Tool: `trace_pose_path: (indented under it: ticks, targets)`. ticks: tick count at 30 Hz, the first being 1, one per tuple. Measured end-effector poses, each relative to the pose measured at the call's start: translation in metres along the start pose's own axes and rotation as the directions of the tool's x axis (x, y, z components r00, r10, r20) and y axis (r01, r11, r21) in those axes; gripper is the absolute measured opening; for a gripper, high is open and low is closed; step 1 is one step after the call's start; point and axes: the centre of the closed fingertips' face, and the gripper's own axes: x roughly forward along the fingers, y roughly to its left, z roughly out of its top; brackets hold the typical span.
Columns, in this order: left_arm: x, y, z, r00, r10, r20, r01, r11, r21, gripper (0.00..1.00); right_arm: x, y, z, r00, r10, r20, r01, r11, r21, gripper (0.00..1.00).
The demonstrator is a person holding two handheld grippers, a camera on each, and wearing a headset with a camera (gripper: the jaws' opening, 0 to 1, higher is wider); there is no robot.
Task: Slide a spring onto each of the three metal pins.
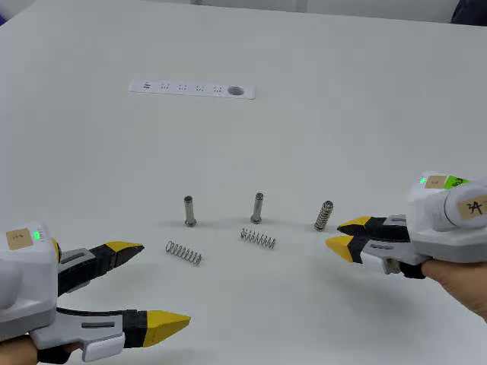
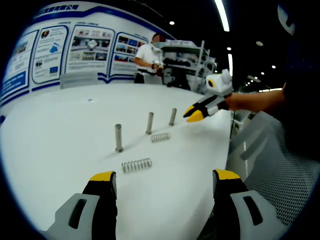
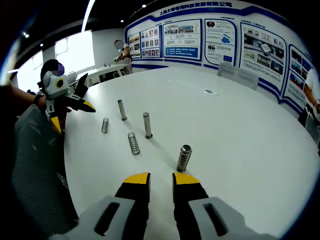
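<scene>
Left gripper (image 1: 152,287): it is being held low over the white table (image 1: 319,114), pointing forward across it. Its jaws are standing wide apart and are gripping nothing.

Right gripper (image 1: 338,234): a hand (image 1: 456,281) is holding it roughly level and just above the table surface. It is pointing across towards the left gripper's side. Its yellow-tipped jaws are standing only narrowly apart, with nothing between them.

Task items:
- Three metal pins are standing upright in a row between the two grippers.
- The pin with a spring on it (image 1: 325,215) is standing just ahead of the right gripper's tips, close to them but not touching. The coil is covering most of the shaft, and the assembly is leaning slightly.
- The middle pin (image 1: 258,207) is standing bare, further out along the right gripper's line.
- The bare end pin (image 1: 189,211) is the farthest from the right gripper. It is standing ahead of the left gripper's jaws.
- One loose spring (image 1: 183,252) is lying flat on the table, just ahead of the left gripper's jaws and on the near side of the end pin.
- A second loose spring (image 1: 258,238) is lying flat on the near side of the middle pin, between the two grippers.

Beyond the pins, well away from both grippers, a white power strip (image 1: 192,89) is lying on the table.
</scene>
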Motion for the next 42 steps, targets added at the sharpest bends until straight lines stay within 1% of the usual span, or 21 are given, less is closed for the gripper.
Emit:
trace_pose_path:
  ticks: [4,10,13,16,18,21,26,30,36,38,42]
  targets:
    - [0.000,0.000,0.000,1.0000,0.000,0.001,0.000,1.000,0.001,0.80,0.007,0.013,0.008,0.9993,0.035,-0.013,-0.036,0.998,-0.057,0.19]
    - [-0.001,0.000,0.001,1.0000,0.002,0.004,-0.002,1.000,0.001,0.80,0.022,0.026,0.023,0.9964,0.082,-0.021,-0.083,0.991,-0.101,0.19]
    - [0.000,0.000,0.001,1.0000,0.002,0.003,-0.002,1.000,0.001,0.80,0.030,0.034,0.030,0.9940,0.105,-0.031,-0.108,0.985,-0.131,0.19]
    - [0.000,-0.001,0.000,1.0000,0.000,0.000,0.000,1.000,0.002,0.80,0.040,0.041,0.037,0.9904,0.129,-0.051,-0.136,0.976,-0.171,0.19]
    - [0.000,-0.001,0.000,1.0000,0.000,-0.001,0.000,1.000,0.002,0.80,0.046,0.044,0.039,0.9886,0.139,-0.058,-0.148,0.972,-0.184,0.19]
    - [0.000,0.000,0.000,1.0000,0.003,-0.001,-0.003,1.000,0.000,0.80,0.057,0.050,0.041,0.9840,0.158,-0.082,-0.172,0.963,-0.207,0.19]
    - [-0.001,0.000,0.000,1.0000,0.003,-0.001,-0.003,1.000,0.000,0.80,0.071,0.055,0.039,0.9767,0.167,-0.135,-0.196,0.950,-0.244,0.19]
    - [-0.001,0.000,0.000,1.0000,0.003,-0.003,-0.003,1.000,0.000,0.80,0.080,0.056,0.040,0.9727,0.167,-0.161,-0.204,0.947,-0.247,0.19]
    - [-0.001,0.001,0.000,1.0000,0.004,-0.003,-0.004,1.000,0.000,0.79,0.093,0.059,0.042,0.9654,0.160,-0.206,-0.214,0.936,-0.278,0.19]
    - [-0.001,0.001,0.000,1.0000,0.004,-0.003,-0.004,1.000,0.001,0.79,0.097,0.059,0.041,0.9627,0.156,-0.221,-0.216,0.935,-0.281,0.19]
    - [-0.002,0.001,0.000,1.0000,0.004,-0.002,-0.004,1.000,0.001,0.79,0.104,0.059,0.038,0.9535,0.155,-0.258,-0.228,0.931,-0.284,0.18]
